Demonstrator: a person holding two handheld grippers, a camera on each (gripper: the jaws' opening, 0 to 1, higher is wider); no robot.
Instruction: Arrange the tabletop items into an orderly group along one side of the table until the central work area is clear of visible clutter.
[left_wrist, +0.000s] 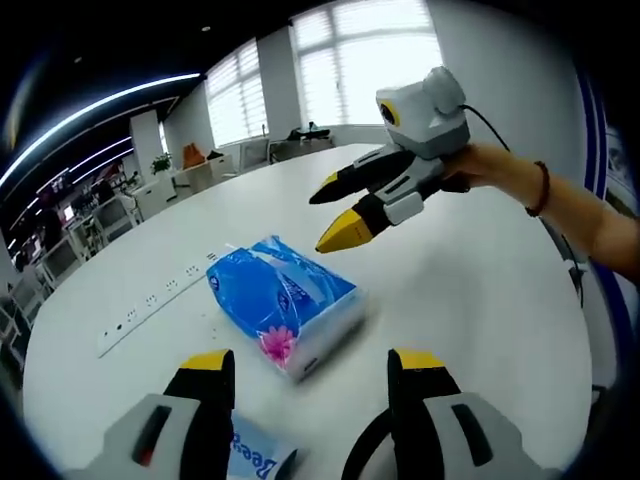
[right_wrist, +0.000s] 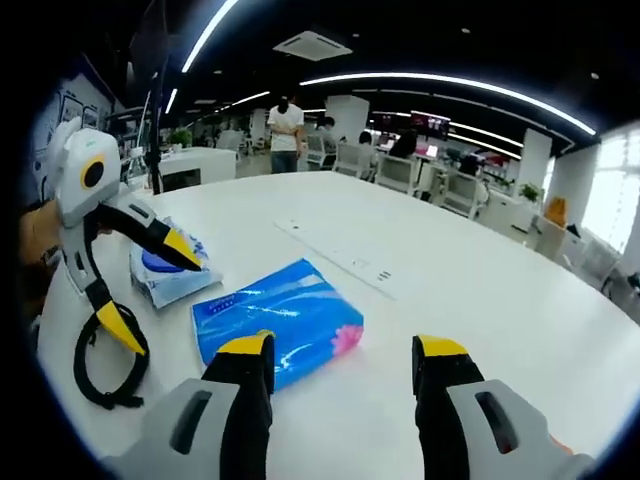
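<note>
A blue tissue pack (left_wrist: 285, 305) with a pink flower print lies flat on the white table (left_wrist: 470, 290), just ahead of my left gripper (left_wrist: 310, 365), which is open and empty. A smaller white-and-blue pouch (left_wrist: 255, 455) lies low between its jaw bases. My right gripper (left_wrist: 335, 210) hovers open beyond the tissue pack, held by a hand. In the right gripper view the tissue pack (right_wrist: 290, 310) lies just ahead of my open right gripper (right_wrist: 342, 348). At the left the left gripper (right_wrist: 150, 290) stands open over the pouch (right_wrist: 165, 272).
A white power strip (left_wrist: 150, 305) lies to the left of the pack, and a socket strip (right_wrist: 340, 260) lies beyond the pack. A black cable loop (right_wrist: 100, 375) lies under the left gripper. Desks, chairs and people (right_wrist: 285, 125) stand beyond the table.
</note>
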